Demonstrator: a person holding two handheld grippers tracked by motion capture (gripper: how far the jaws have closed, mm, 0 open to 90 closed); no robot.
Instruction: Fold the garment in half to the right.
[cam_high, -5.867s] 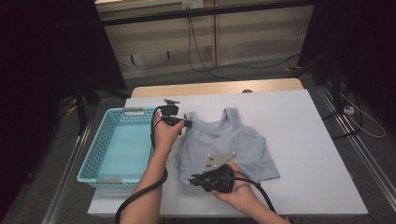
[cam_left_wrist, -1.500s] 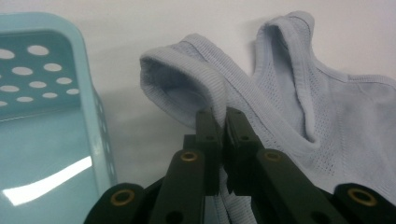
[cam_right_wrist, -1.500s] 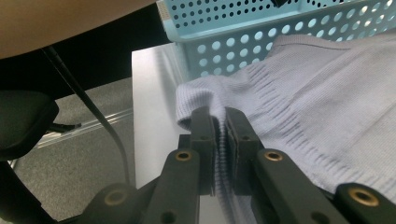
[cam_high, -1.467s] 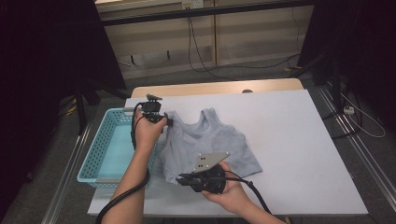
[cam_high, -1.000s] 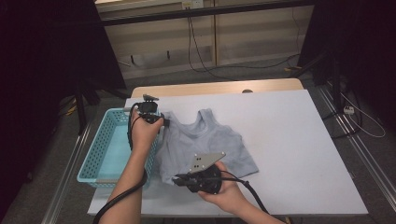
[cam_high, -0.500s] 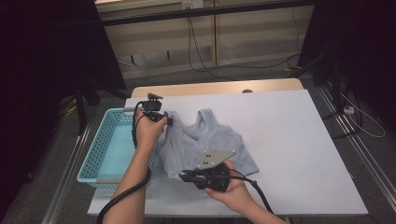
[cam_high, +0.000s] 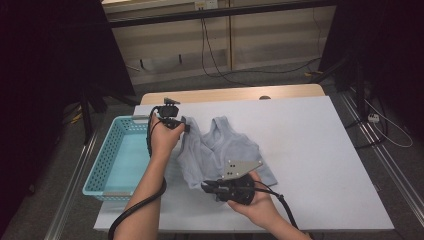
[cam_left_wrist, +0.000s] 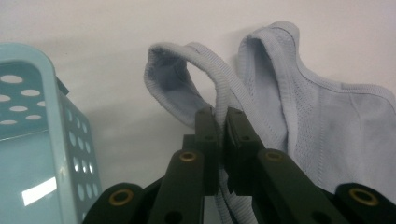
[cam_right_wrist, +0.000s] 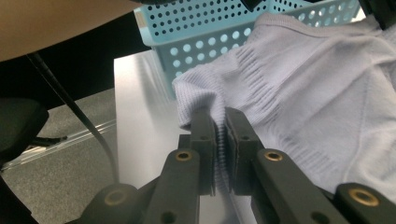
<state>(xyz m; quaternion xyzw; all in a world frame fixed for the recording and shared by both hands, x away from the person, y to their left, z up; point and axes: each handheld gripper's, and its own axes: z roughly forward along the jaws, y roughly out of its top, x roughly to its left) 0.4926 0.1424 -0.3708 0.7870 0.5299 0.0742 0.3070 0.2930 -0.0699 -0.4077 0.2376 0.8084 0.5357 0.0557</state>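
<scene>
White and wide, the table (cam_high: 310, 150) sits in a dim room with a grey floor and dark cables behind it. Along the table's left edge rests a light blue basket (cam_high: 120, 157) full of little round holes.

On the table just beside the basket lies a pale blue tank top (cam_high: 220, 150). It is bunched up and wrinkled on its left side, and its two straps point to the far side of the table.

A person's two arms come in from the bottom. The left gripper (cam_high: 186, 127) is at the far left corner of the top, near the basket's far end. In the left gripper view, its two black jaws are pressed together on one strap (cam_left_wrist: 219, 100), which loops up over them.

The right gripper (cam_high: 206, 186) is at the near left corner of the top, with a grey plate on it. In the right gripper view, its jaws pinch the ribbed bottom edge (cam_right_wrist: 205, 105) of the cloth, with the basket just behind.
</scene>
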